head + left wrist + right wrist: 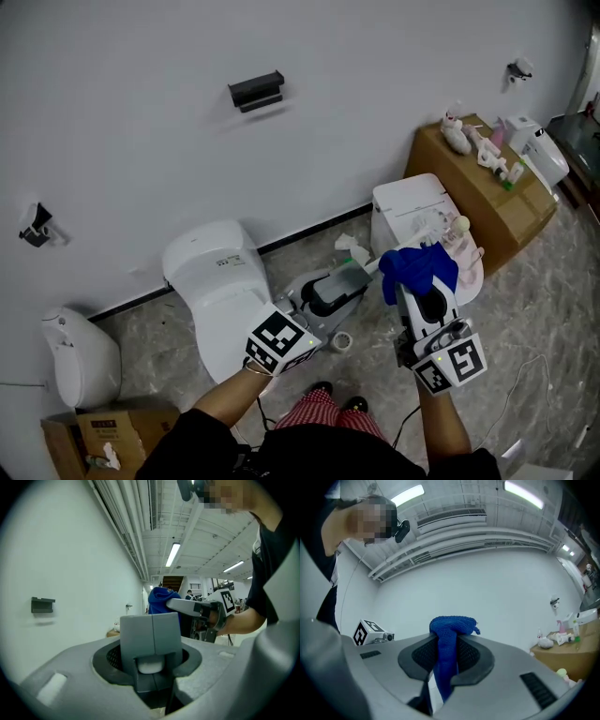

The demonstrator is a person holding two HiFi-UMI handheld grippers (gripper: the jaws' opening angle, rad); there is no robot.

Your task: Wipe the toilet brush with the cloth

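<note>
My left gripper (354,277) is shut on the grey block end of the toilet brush (351,272). In the left gripper view that grey block (150,632) fills the space between the jaws, with a white rounded part under it. The rest of the brush is hidden. My right gripper (412,283) is shut on a blue cloth (419,267), bunched over its jaw tips just right of the brush. In the right gripper view the cloth (451,637) hangs down between the jaws. From the left gripper view, the cloth (161,601) sits close behind the brush.
A white toilet (220,281) stands against the wall on the left, a urinal (80,356) further left. A white bin (417,211) and a cardboard box (487,197) with bottles on top stand at the right. A tape roll (342,342) lies on the floor.
</note>
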